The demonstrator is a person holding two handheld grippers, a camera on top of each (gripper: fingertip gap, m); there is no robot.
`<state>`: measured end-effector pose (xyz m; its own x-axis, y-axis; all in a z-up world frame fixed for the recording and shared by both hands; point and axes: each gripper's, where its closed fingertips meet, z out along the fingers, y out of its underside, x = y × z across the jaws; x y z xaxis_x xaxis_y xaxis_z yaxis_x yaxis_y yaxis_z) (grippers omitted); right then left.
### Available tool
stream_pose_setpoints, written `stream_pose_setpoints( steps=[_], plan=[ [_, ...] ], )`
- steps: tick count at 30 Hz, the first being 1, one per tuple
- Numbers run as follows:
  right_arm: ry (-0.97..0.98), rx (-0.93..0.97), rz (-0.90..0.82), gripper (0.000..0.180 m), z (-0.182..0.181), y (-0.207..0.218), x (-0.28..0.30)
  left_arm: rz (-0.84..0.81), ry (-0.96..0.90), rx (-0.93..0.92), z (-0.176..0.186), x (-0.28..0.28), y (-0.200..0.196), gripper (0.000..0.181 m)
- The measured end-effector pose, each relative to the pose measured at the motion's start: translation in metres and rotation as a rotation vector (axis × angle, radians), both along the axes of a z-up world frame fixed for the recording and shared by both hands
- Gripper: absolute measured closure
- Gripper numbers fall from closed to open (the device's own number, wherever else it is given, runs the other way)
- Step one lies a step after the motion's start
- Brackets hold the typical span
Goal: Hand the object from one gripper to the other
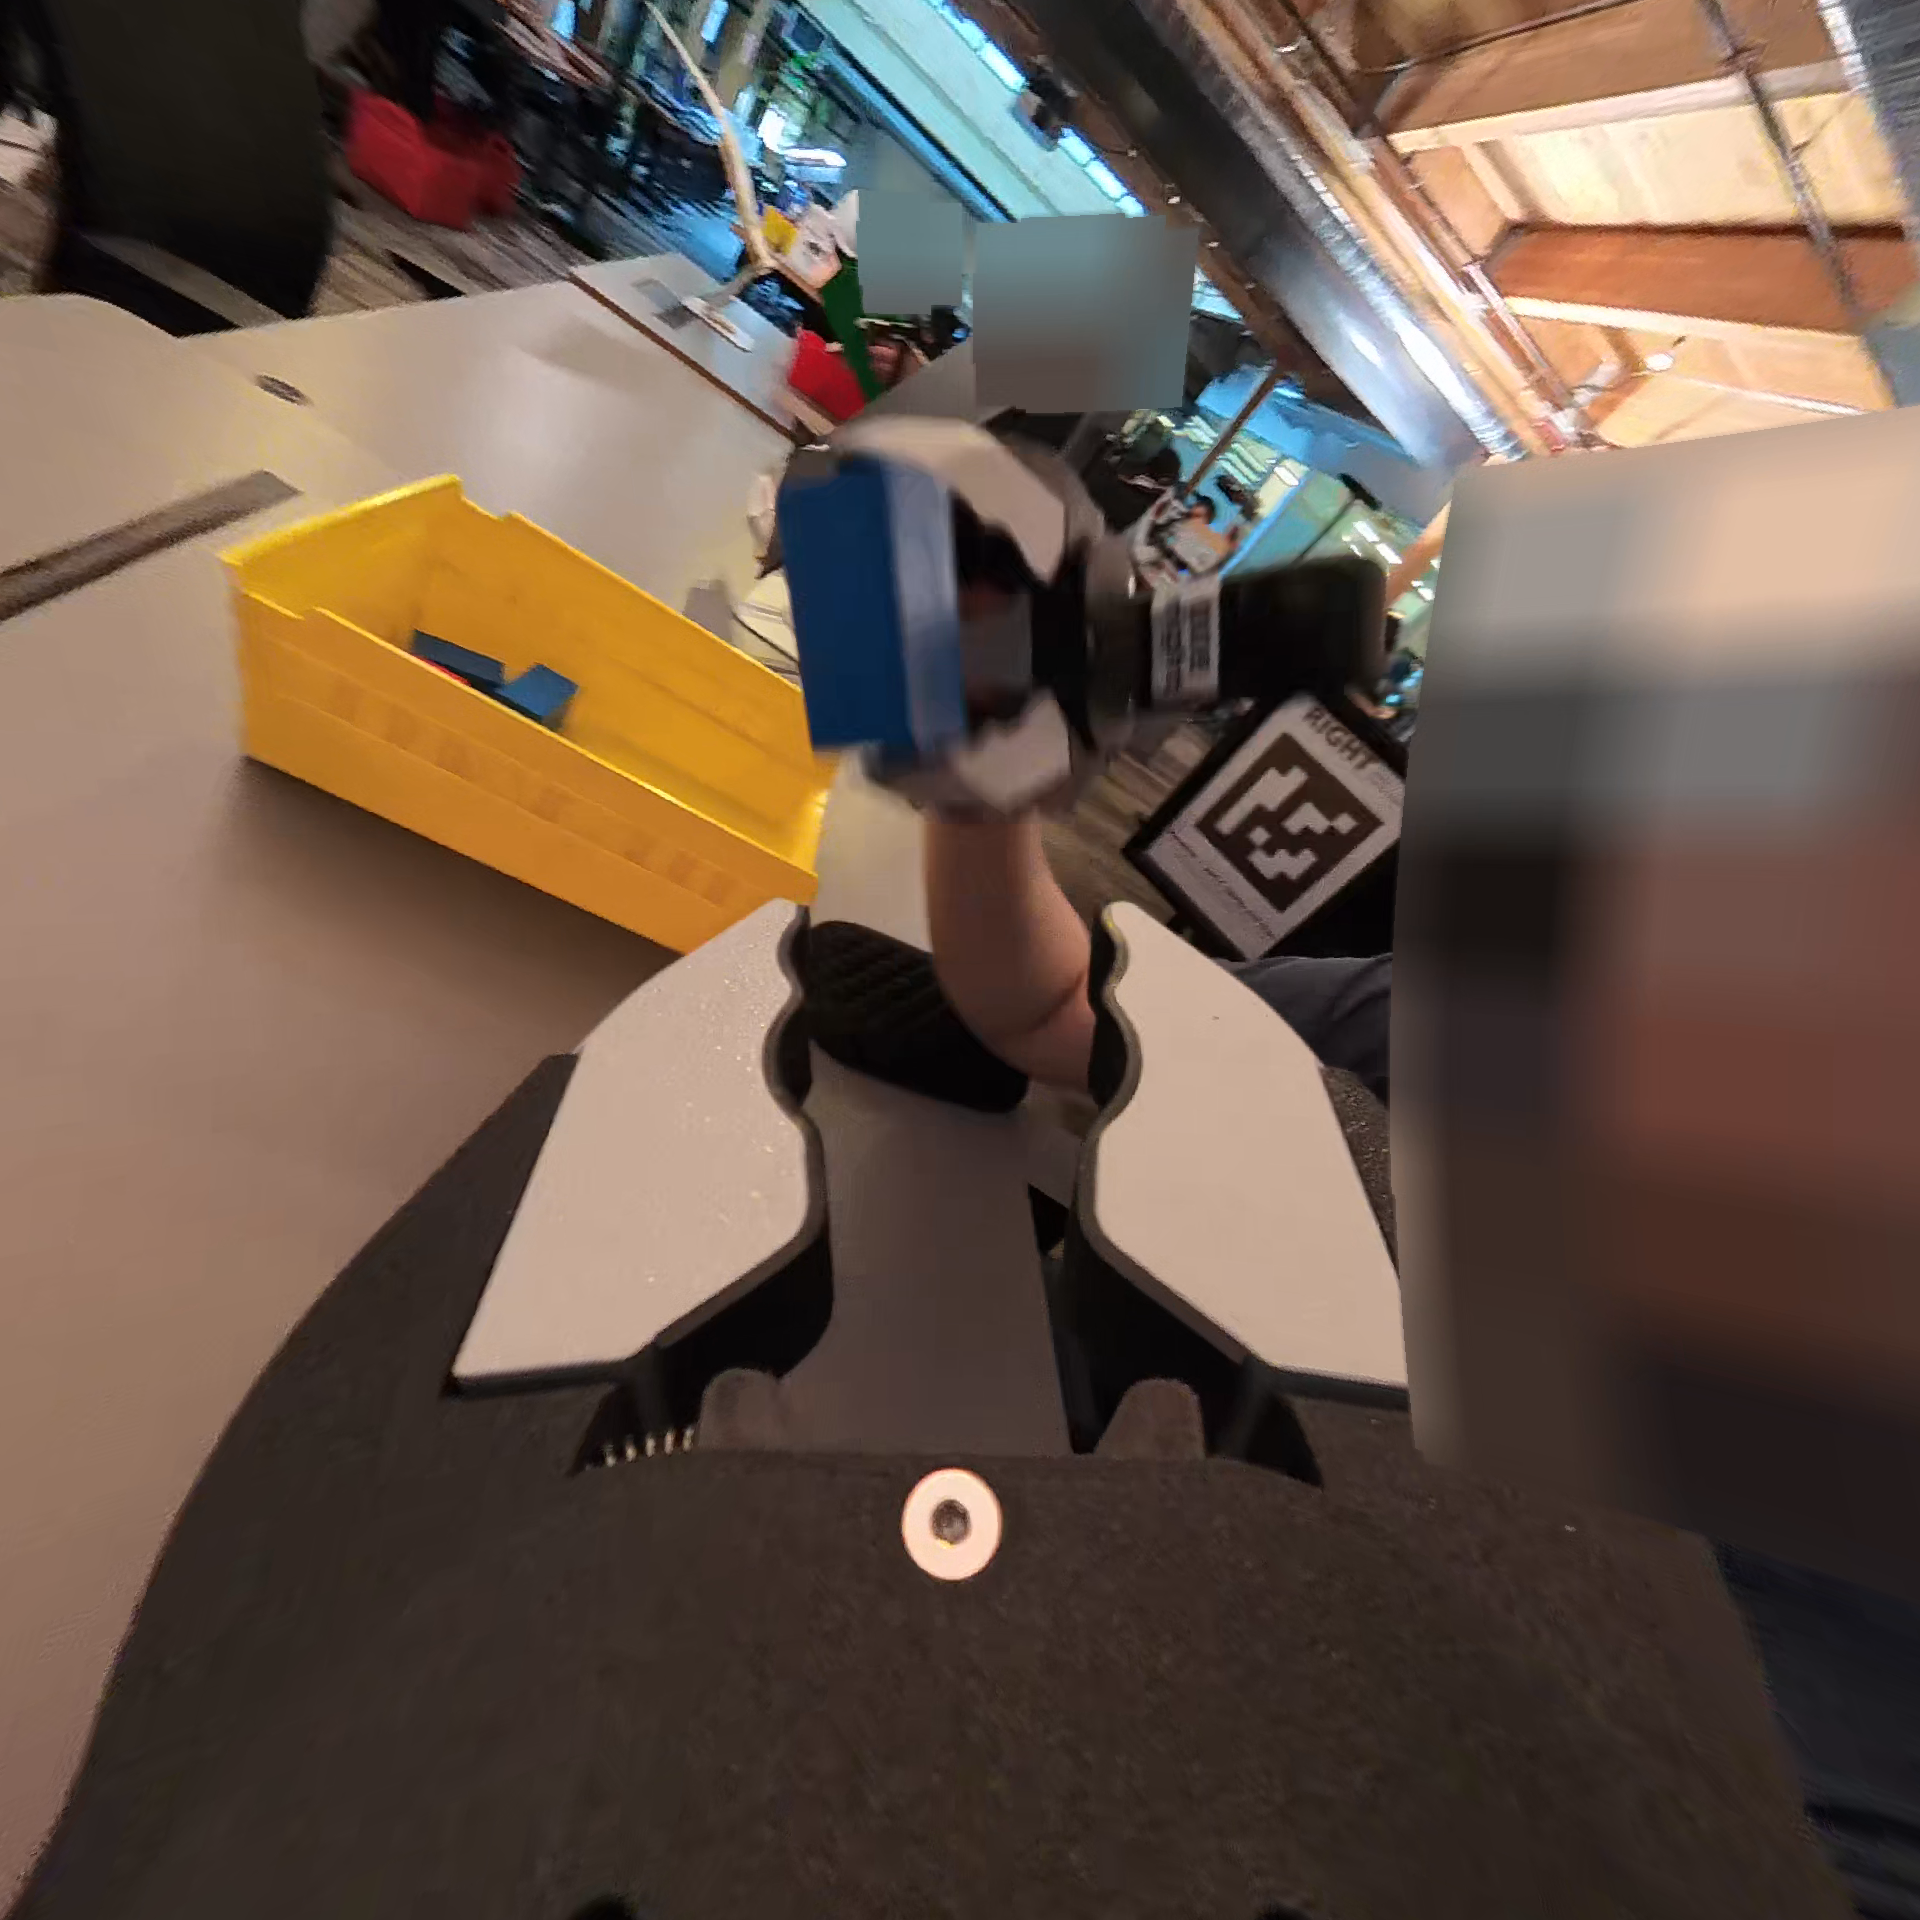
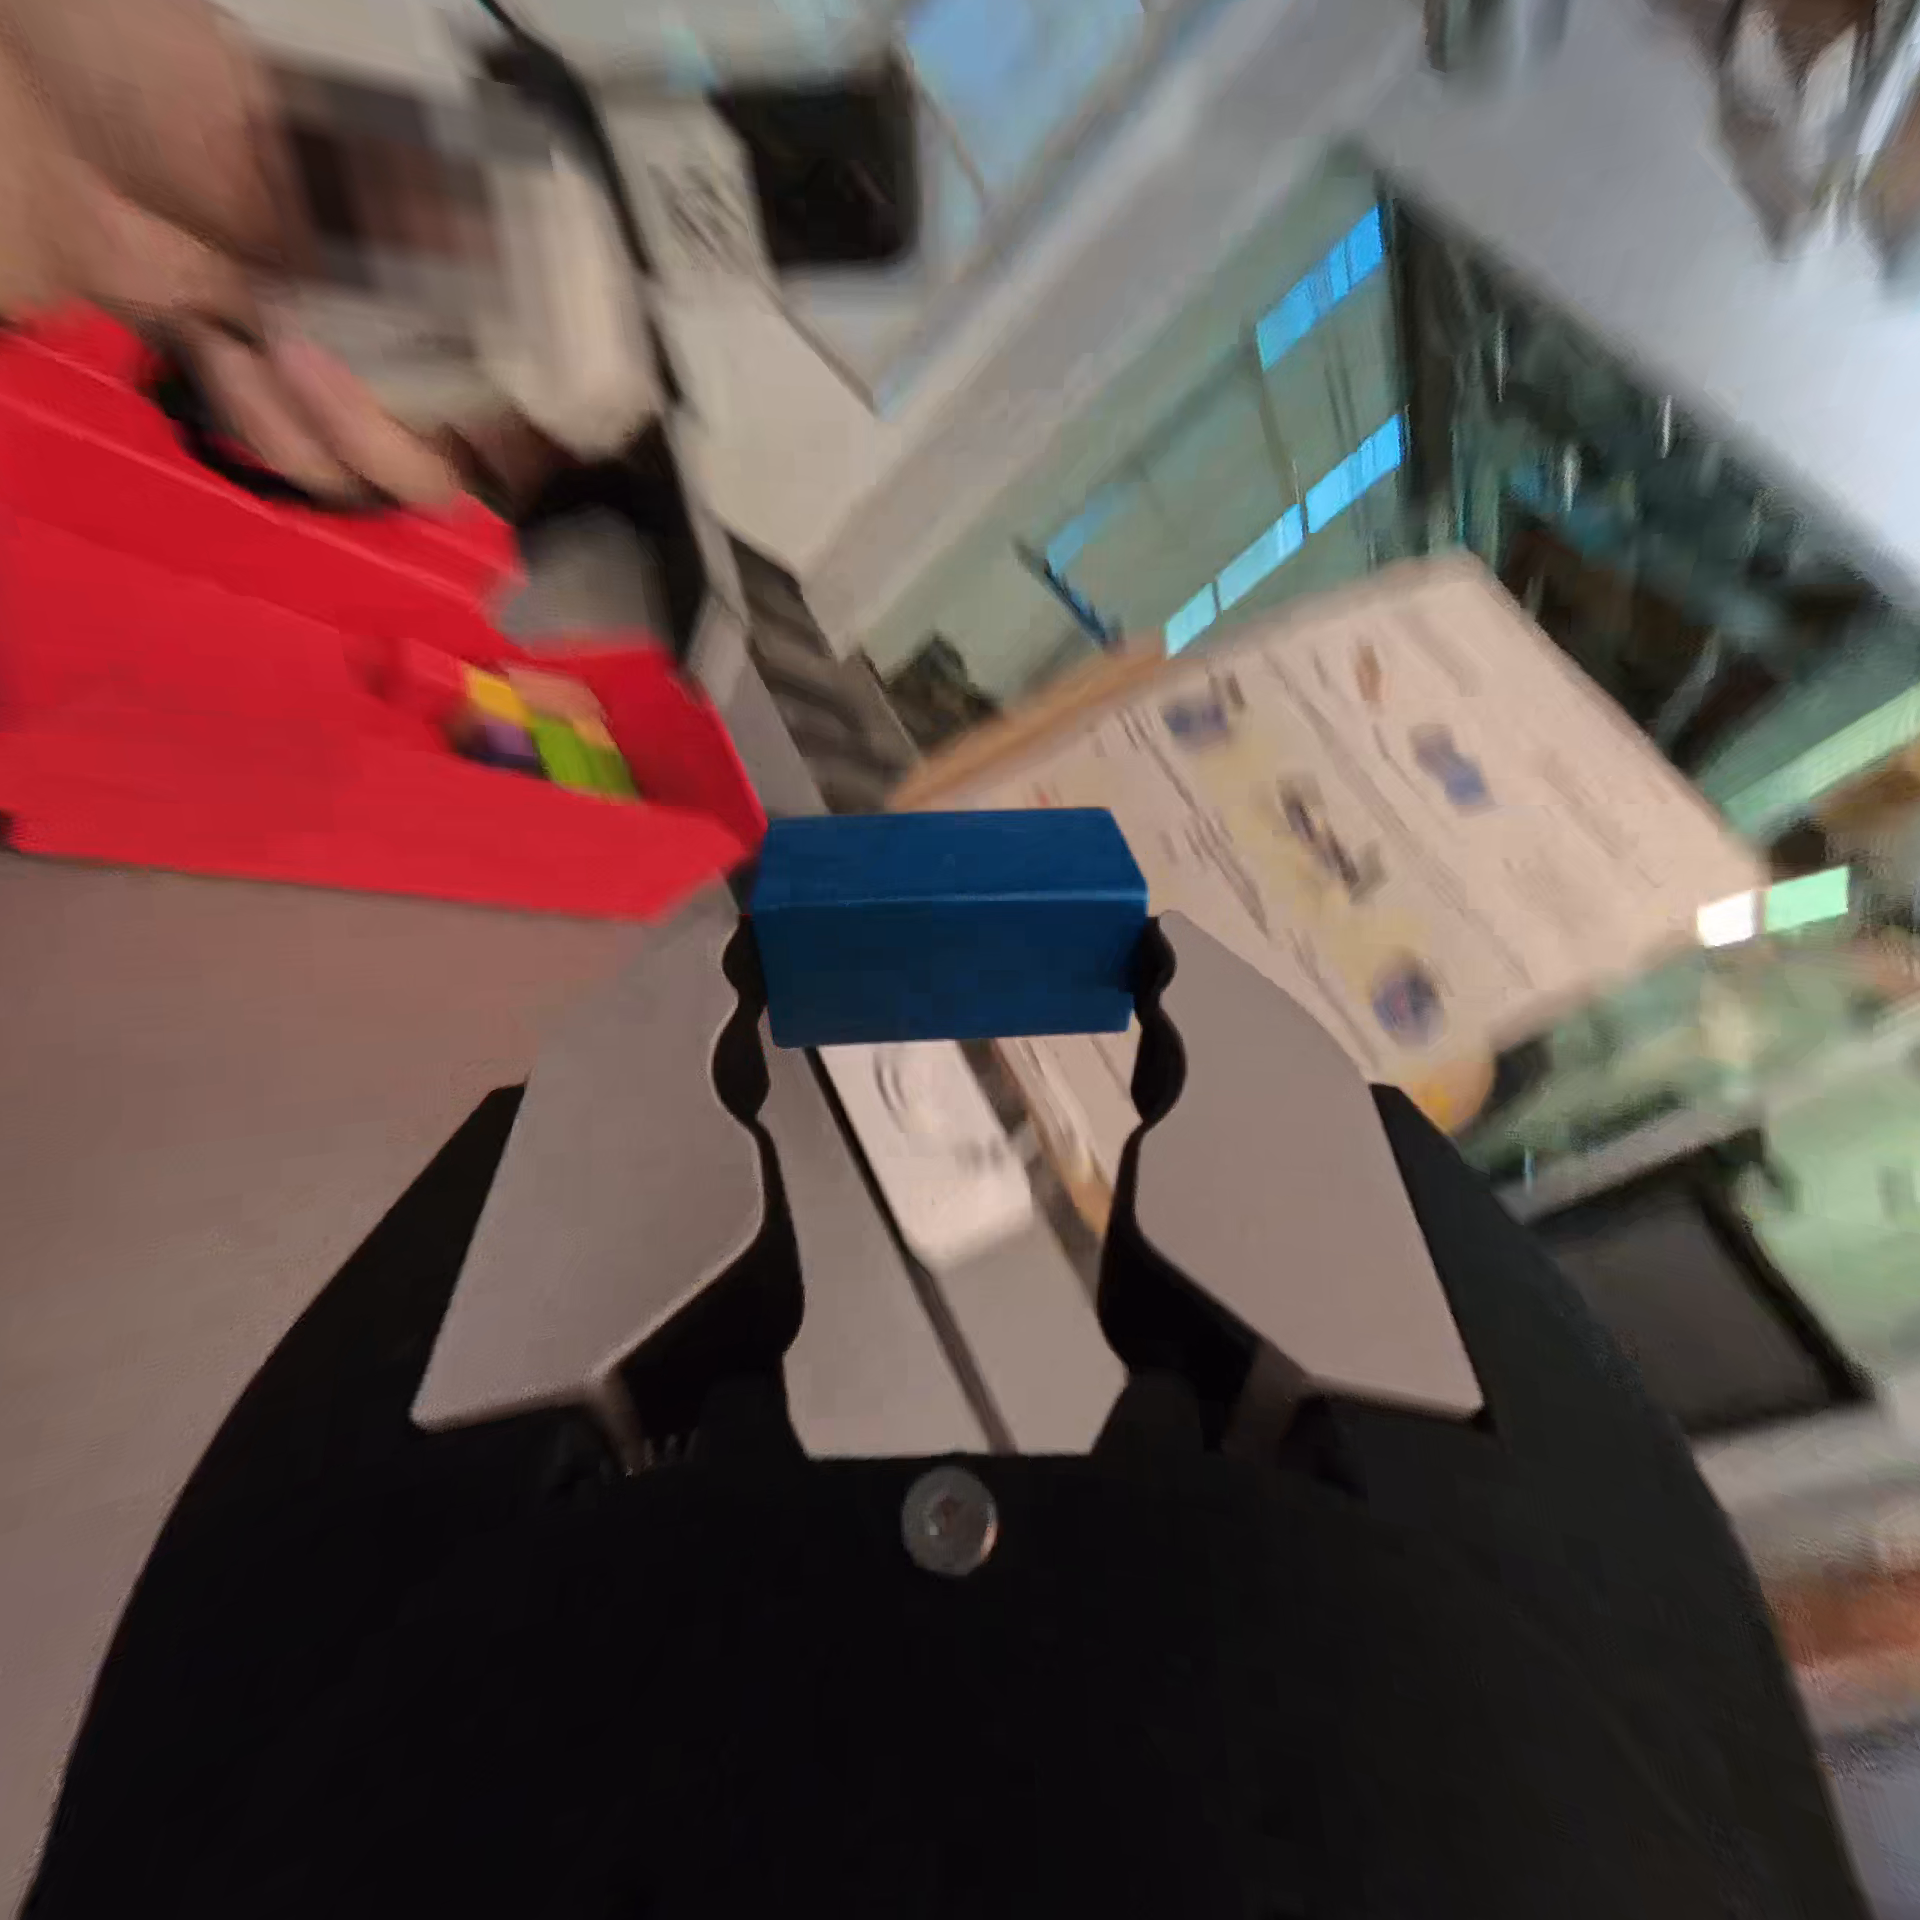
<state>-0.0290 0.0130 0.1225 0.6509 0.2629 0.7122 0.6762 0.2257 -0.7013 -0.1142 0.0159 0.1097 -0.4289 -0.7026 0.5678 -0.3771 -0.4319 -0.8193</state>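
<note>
Holding a blue block (image 2: 940, 925) tight between its two tips, the right gripper (image 2: 945, 977) had its jaws closed on the block's short ends. The left gripper (image 1: 951, 997) had its jaws open with nothing between them, and the block sat up ahead of them, not touching. A yellow bin (image 1: 499, 696) with more blue pieces (image 1: 499, 670) sat on the gray table (image 1: 208, 1039), off to the left of those open jaws.
</note>
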Motion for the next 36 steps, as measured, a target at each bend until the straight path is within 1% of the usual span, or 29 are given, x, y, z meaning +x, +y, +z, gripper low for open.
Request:
stream_pose_setpoints(
  steps=[2,4,6,9,11,12,14,17,20,24,29,36],
  plan=[
    [0.139,-0.124,-0.271,0.110,0.002,0.001,0.087,0.034,-0.008,0.025,0.005,-0.009,0.006,0.131],
    [0.346,-0.286,-0.502,0.109,-0.022,-0.009,0.172,0.066,-0.019,0.037,0.010,-0.015,0.011,0.133],
    [0.549,-0.465,-0.661,0.109,-0.068,-0.023,0.230,0.070,-0.037,0.036,0.015,-0.019,0.012,0.135],
    [0.693,-0.690,-0.829,0.109,-0.143,-0.038,0.271,0.054,-0.048,0.020,0.018,-0.022,0.010,0.137],
    [0.706,-0.829,-0.941,0.109,-0.183,-0.053,0.281,0.061,-0.051,0.011,0.019,-0.021,0.011,0.138],
    [0.709,-0.868,-0.982,0.109,-0.196,-0.058,0.284,0.064,-0.049,0.009,0.019,-0.021,0.011,0.138],
    [0.709,-0.957,-1.047,0.109,-0.217,-0.067,0.287,0.060,-0.047,0.007,0.019,-0.022,0.010,0.139],
    [0.677,-1.064,-1.126,0.110,-0.237,-0.078,0.294,0.058,-0.053,0.009,0.020,-0.024,0.009,0.140],
    [0.656,-1.140,-1.167,0.109,-0.250,-0.083,0.300,0.064,-0.043,0.021,0.019,-0.024,0.010,0.141],
    [0.683,-1.244,-1.166,0.109,-0.265,-0.084,0.298,0.068,-0.031,0.023,0.016,-0.023,0.012,0.141],
    [0.644,-1.254,-1.218,0.109,-0.272,-0.085,0.309,0.067,-0.029,0.025,0.016,-0.023,0.012,0.142],
    [0.637,-1.244,-1.247,0.109,-0.272,-0.085,0.317,0.060,-0.023,0.032,0.016,-0.022,0.009,0.142]
  ],
)
